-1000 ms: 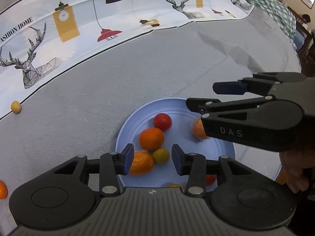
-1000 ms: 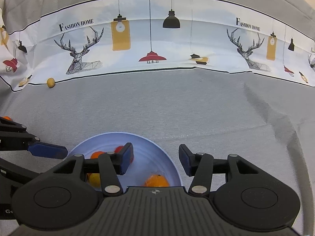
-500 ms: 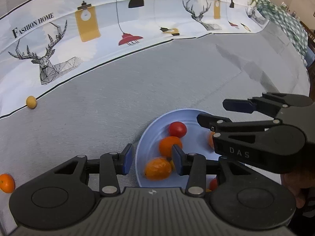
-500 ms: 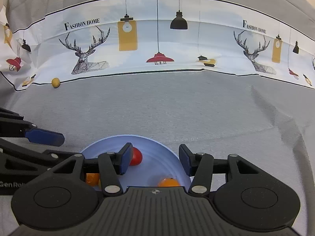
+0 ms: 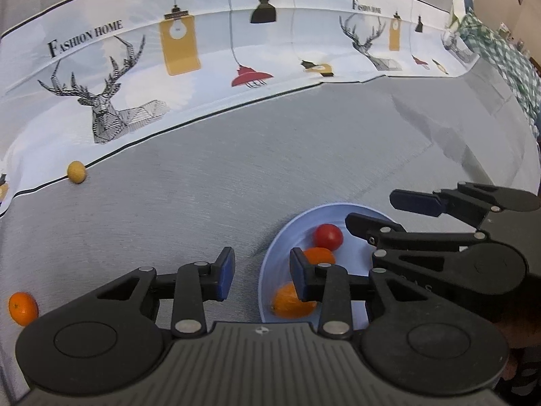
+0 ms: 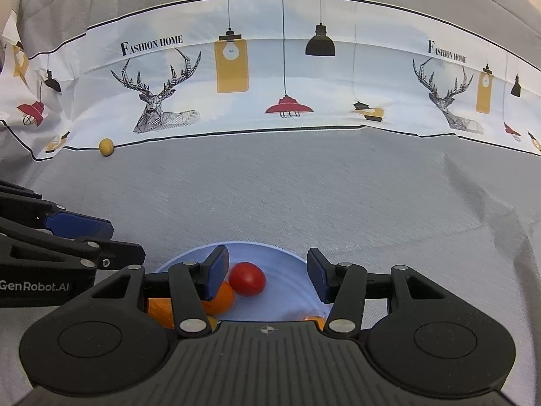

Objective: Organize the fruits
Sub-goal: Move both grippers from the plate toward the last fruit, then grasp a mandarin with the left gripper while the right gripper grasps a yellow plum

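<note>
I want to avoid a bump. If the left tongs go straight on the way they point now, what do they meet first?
Probably the bare grey cloth, just left of the blue plate. Nothing lies between the closing left tongs, though depth is hard to judge and the right-hand finger overlaps the plate's edge.

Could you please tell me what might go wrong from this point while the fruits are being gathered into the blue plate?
1. The left hand-held gripper and right hand-held gripper sit close together over the shallow light-blue round plate; they could collide.
2. The left one's jaws are closing with nothing between them, so it may need reopening before the next pick.
3. The small yellow round fruit and the orange tangerine lie loose on the grey cloth and might roll if nudged.
</note>
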Motion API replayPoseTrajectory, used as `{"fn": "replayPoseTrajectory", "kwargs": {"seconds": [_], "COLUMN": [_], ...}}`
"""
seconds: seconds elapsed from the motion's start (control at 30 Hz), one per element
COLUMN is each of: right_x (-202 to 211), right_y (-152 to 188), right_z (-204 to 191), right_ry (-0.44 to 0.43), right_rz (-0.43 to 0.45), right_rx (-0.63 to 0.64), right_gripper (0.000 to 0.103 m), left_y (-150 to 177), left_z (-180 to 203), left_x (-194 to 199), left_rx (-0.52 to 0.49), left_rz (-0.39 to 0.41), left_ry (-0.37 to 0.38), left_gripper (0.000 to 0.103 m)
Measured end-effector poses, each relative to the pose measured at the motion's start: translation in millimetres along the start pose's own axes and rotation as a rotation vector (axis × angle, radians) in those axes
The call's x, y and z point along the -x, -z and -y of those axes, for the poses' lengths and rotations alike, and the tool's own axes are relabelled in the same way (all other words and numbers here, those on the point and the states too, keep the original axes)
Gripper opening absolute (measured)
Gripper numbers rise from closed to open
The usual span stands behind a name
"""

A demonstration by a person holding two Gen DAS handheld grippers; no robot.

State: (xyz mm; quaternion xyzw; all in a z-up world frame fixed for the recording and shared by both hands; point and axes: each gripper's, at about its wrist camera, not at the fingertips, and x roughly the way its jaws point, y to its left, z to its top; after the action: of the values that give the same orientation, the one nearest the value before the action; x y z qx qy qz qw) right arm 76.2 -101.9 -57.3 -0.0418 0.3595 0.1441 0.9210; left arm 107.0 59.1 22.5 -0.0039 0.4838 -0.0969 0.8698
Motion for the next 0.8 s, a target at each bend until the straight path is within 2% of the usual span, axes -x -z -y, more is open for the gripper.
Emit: {"fn": "replayPoseTrajectory", "kwargs": {"seconds": [0.13, 0.2, 0.3, 0.33, 0.37, 0.4, 0.47, 0.57, 0.67, 0.8], "right_x": [-0.4, -0.6, -1.2, -1.4, -1.7, -1.9, -3.0, -5.3, -8.8, -13.4], "right_y": [-1.5, -2.0, -2.5, -2.7, -3.1, -3.6, -4.7, -5.2, -7.2, -9.8], "right_z": [-4.2, -6.4, -10.5, -11.6, -12.9, -13.9, -16.4, -22.6, -30.9, -45.8], "right_ry": [-0.008, -0.013, -0.018, -0.019, -0.021, -0.023, -0.026, -0.033, -0.040, -0.055], "right_rz": [0.006, 0.006, 0.006, 0.006, 0.006, 0.006, 0.006, 0.003, -0.001, -0.003], "right_rx": [0.000, 0.002, 0.005, 0.005, 0.005, 0.004, 0.002, 0.011, 0.017, 0.021], "right_gripper": [0.053, 0.053, 0.053, 0.053, 0.053, 0.053, 0.053, 0.053, 0.053, 0.053], "left_y": [-2.3, -4.2, -5.0, -3.9, -0.3, 2.5, 8.3, 16.9, 25.6, 37.3], "left_z": [-13.3, -25.7, -53.4, -64.8, -78.7, -91.4, -120.6, -154.9, -177.3, -191.6], "left_x": [3.3, 4.5, 7.0, 8.4, 9.0, 8.6, 4.8, 5.5, 3.0, -4.2], "left_rx": [0.051, 0.110, 0.230, 0.279, 0.335, 0.379, 0.493, 0.625, 0.689, 0.736], "left_rz": [0.019, 0.038, 0.065, 0.079, 0.092, 0.092, 0.060, 0.037, 0.008, -0.039], "left_ry": [-0.038, -0.097, -0.229, -0.278, -0.343, -0.410, -0.538, -0.630, -0.675, -0.642], "left_gripper": [0.040, 0.041, 0.044, 0.049, 0.063, 0.068, 0.068, 0.071, 0.076, 0.075]}}
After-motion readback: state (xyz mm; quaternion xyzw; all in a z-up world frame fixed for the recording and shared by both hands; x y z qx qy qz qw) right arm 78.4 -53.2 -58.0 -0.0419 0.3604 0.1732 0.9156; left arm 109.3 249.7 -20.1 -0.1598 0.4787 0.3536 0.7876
